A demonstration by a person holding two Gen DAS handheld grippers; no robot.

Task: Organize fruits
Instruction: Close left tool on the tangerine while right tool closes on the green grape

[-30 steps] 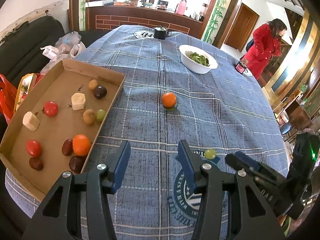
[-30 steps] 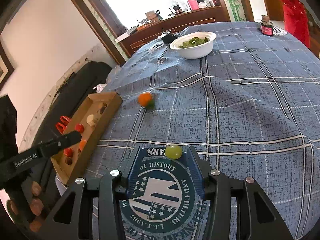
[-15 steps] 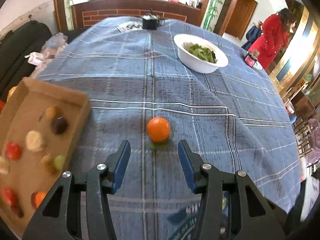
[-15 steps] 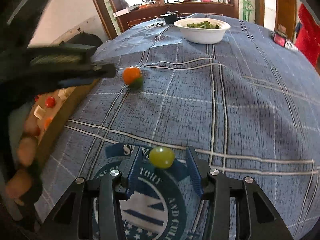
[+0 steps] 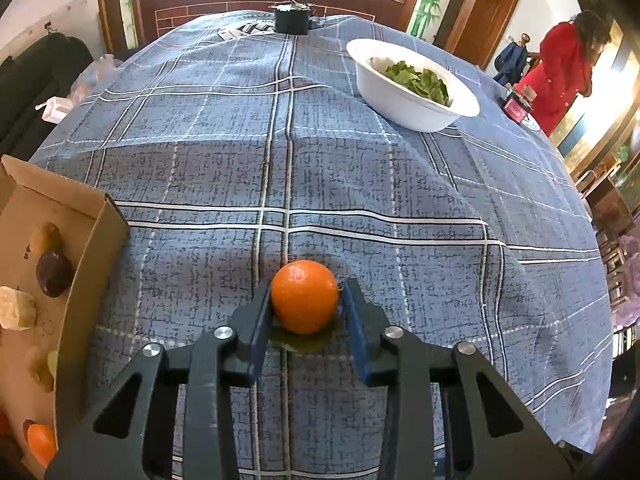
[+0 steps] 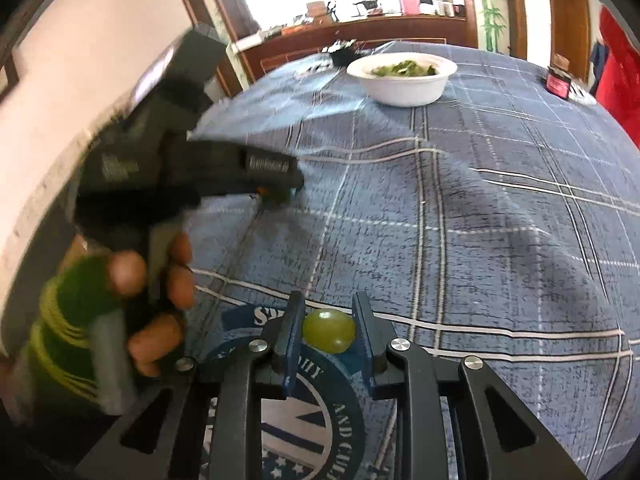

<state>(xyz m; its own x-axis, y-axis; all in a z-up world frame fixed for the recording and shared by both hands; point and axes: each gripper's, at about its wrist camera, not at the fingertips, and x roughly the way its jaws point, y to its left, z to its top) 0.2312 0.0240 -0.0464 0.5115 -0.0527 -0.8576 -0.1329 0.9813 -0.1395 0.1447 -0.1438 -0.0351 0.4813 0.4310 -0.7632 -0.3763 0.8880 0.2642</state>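
Note:
An orange (image 5: 304, 296) rests on the blue checked tablecloth (image 5: 400, 200), on a greenish patch (image 5: 300, 342). My left gripper (image 5: 306, 300) straddles it; its jaws are closing, and both pads meet the orange's sides. In the right wrist view a green grape (image 6: 329, 330) sits between the blue fingers of my right gripper (image 6: 327, 328), which is shut on it just over the round printed emblem (image 6: 280, 420). The left gripper (image 6: 276, 186) shows there too, blurred, held by a hand (image 6: 156, 288). A cardboard tray (image 5: 92, 248) at the left holds several fruits.
A white bowl (image 5: 412, 92) of green leaves stands at the far right of the table. A dark jar (image 5: 516, 106) sits by the far edge and a black pot (image 5: 292, 20) at the far end. A person in red (image 5: 560, 68) stands beyond the table.
My left gripper swung right from the tray, dropped to the orange and narrowed around it. My right gripper's fingers came together on the green grape.

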